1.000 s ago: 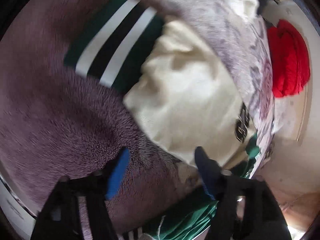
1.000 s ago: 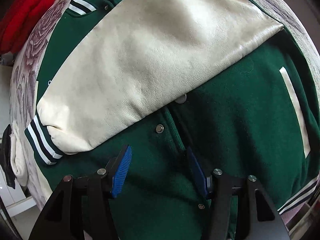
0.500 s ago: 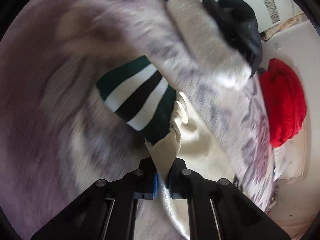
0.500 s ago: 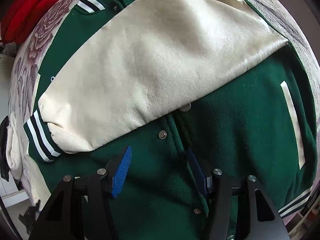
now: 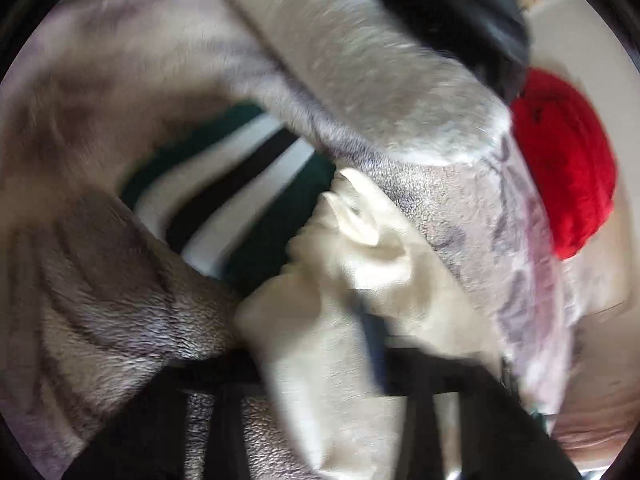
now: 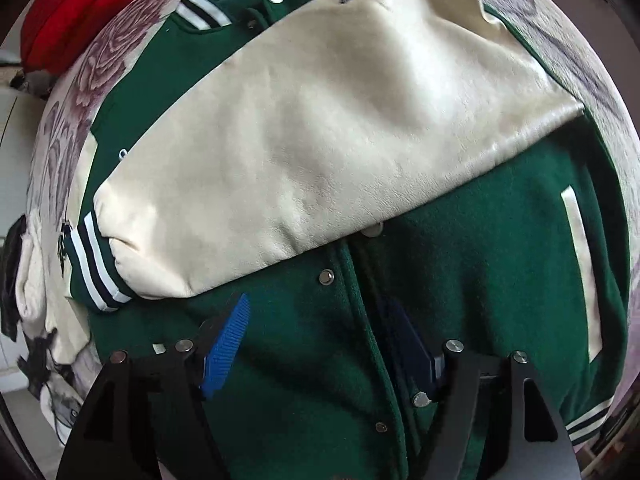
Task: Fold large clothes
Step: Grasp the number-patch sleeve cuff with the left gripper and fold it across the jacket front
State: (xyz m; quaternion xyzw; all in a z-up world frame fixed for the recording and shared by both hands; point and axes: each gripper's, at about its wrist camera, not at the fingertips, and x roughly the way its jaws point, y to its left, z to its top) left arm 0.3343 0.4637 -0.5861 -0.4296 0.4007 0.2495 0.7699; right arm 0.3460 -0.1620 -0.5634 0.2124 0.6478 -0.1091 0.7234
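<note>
A green varsity jacket (image 6: 480, 248) lies front up on a floral plush blanket (image 6: 104, 60). One cream sleeve (image 6: 320, 140) is folded across its chest, its striped cuff (image 6: 94, 268) at the left. My right gripper (image 6: 320, 332) hangs straight above the green snap front; its jaws are opening, and the blue pads (image 6: 228, 344) press on nothing. In the blurred left wrist view my left gripper (image 5: 352, 320) is shut on the other cream sleeve (image 5: 360, 264) just below its striped cuff (image 5: 240, 184). The cloth drapes over the fingers and hides most of them.
A red garment (image 5: 564, 176) lies beyond the blanket's (image 5: 100, 300) edge, also seen as the red garment (image 6: 80, 8) in the right wrist view. A black garment (image 5: 460, 12) lies on a pale fleece roll (image 5: 360, 72) at the top.
My left gripper went from open over the blanket to shut on the cream sleeve and carried it sideways. The right gripper's jaws spread wider over the green front.
</note>
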